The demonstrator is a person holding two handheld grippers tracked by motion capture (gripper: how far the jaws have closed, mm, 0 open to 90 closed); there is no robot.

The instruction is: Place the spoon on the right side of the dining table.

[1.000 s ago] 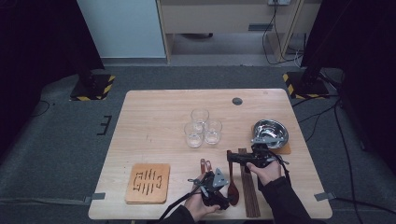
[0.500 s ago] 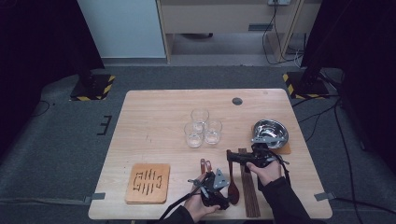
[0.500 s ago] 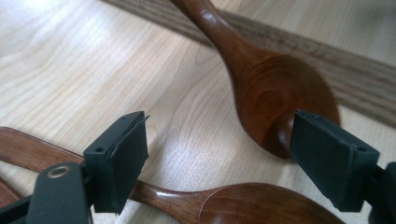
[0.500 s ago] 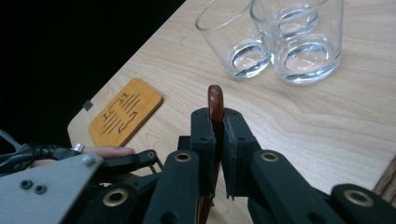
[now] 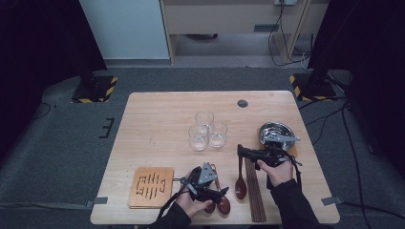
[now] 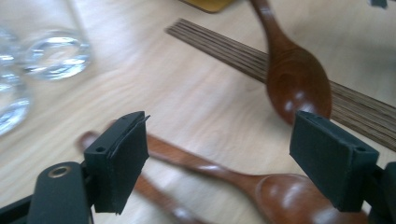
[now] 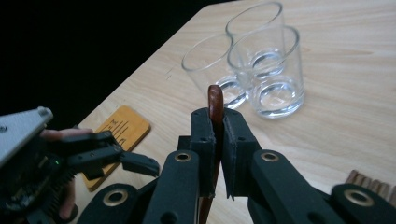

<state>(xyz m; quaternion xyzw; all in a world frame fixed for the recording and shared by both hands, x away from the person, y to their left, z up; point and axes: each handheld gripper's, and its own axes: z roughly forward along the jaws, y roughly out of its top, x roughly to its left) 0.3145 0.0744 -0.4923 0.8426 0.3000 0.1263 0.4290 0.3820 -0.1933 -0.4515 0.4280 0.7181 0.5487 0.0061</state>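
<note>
Two brown wooden spoons [image 6: 261, 184] lie side by side on the table near its front edge [image 5: 220, 202]. My left gripper [image 6: 233, 158] hovers over them, open; its jaws have just been closing a little, with nothing between the pads. In the high view it [image 5: 217, 188] sits at the front middle. My right gripper [image 7: 219, 135] is shut on the handle of a third wooden spoon [image 7: 215, 100]. That spoon [image 5: 240, 183] slopes down toward the front, its bowl [image 6: 299, 84] by the chopsticks.
Three empty glasses [image 5: 207, 131] stand clustered mid-table. A metal bowl [image 5: 276, 131] sits on an orange mat at the right. A bundle of dark chopsticks [image 5: 255, 195] lies at the front right, a wooden coaster [image 5: 152, 186] at the front left.
My left gripper has lifted off the two spoons and shifted left. The right gripper and its spoon have stayed put.
</note>
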